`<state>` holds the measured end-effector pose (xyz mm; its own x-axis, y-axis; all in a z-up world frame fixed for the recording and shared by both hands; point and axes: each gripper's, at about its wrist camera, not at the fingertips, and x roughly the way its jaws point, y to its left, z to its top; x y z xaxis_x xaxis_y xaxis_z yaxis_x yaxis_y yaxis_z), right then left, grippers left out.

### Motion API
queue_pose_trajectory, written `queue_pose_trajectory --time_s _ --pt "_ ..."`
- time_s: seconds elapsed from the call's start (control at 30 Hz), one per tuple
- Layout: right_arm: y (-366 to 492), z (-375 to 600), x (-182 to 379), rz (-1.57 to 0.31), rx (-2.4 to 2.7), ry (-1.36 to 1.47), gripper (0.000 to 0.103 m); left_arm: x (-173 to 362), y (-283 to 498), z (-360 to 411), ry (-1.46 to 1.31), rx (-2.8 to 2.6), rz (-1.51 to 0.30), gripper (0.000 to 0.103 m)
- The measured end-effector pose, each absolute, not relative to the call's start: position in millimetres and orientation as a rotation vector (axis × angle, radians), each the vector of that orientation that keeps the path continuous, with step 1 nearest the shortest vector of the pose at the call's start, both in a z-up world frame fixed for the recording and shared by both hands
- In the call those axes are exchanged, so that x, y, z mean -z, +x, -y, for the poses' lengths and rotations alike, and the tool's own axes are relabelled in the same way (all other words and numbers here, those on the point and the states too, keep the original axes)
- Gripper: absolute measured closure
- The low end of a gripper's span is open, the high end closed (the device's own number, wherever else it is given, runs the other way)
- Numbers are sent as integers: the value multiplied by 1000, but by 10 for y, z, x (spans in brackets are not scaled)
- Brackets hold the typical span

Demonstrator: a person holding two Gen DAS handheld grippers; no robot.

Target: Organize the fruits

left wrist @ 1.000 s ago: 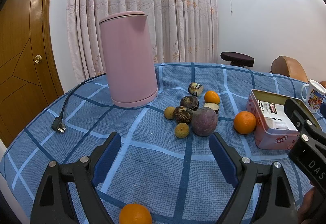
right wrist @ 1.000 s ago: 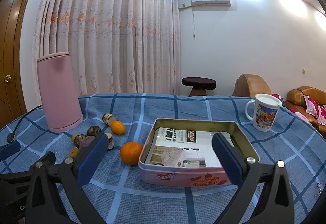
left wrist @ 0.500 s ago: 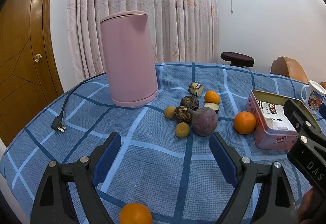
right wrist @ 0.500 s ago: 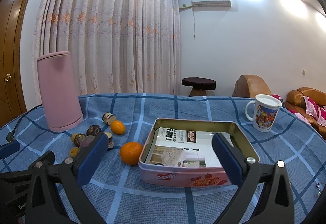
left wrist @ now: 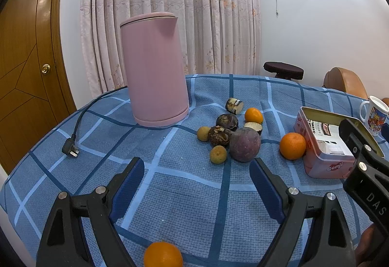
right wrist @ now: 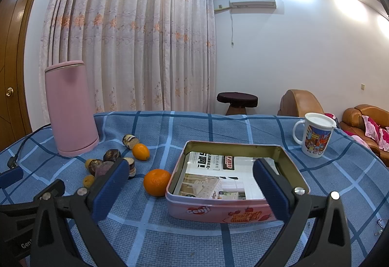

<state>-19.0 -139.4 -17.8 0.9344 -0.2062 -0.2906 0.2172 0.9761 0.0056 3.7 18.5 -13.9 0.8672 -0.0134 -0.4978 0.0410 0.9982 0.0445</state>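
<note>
A cluster of fruit lies mid-table: a big purple fruit (left wrist: 244, 144), dark round ones (left wrist: 227, 121), small yellow ones (left wrist: 218, 154) and a small orange (left wrist: 253, 115). A larger orange (left wrist: 292, 146) (right wrist: 157, 182) sits against the open pink tin (left wrist: 323, 160) (right wrist: 218, 208), which holds only printed paper. Another orange (left wrist: 163, 254) lies near the front edge below my left gripper (left wrist: 197, 177), which is open and empty, short of the cluster. My right gripper (right wrist: 190, 182) is open and empty, in front of the tin.
A tall pink kettle (left wrist: 154, 70) stands at the back left, its black cord and plug (left wrist: 70, 149) trailing to the table's left edge. A white printed mug (right wrist: 314, 134) stands at the back right. The round table has a blue checked cloth (left wrist: 170, 194).
Both views barely shift; the left view has crept slightly towards the fruit. Nothing was taken hold of or let go.
</note>
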Motion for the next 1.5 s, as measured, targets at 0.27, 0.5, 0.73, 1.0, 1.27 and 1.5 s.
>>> queue_pose_trajectory --time_s 0.27,0.5,0.73,1.0,1.27,1.5 --pt "-192 1388 176 -293 216 36 0 124 9 -227 54 32 -522 14" --pt "-197 1378 175 -290 215 37 0 -11 -143 -538 32 105 -525 14" --pt "-189 1401 176 -304 191 57 0 -14 -351 -1035 24 127 -569 14" --pt "-205 1396 179 -307 177 63 1 171 -425 -1003 23 279 -671 14" --pt "-193 1448 189 -320 179 99 2 409 -310 -878 50 317 -773 58" --pt "-183 1495 194 -325 181 116 2 581 -287 -700 83 374 -823 59"
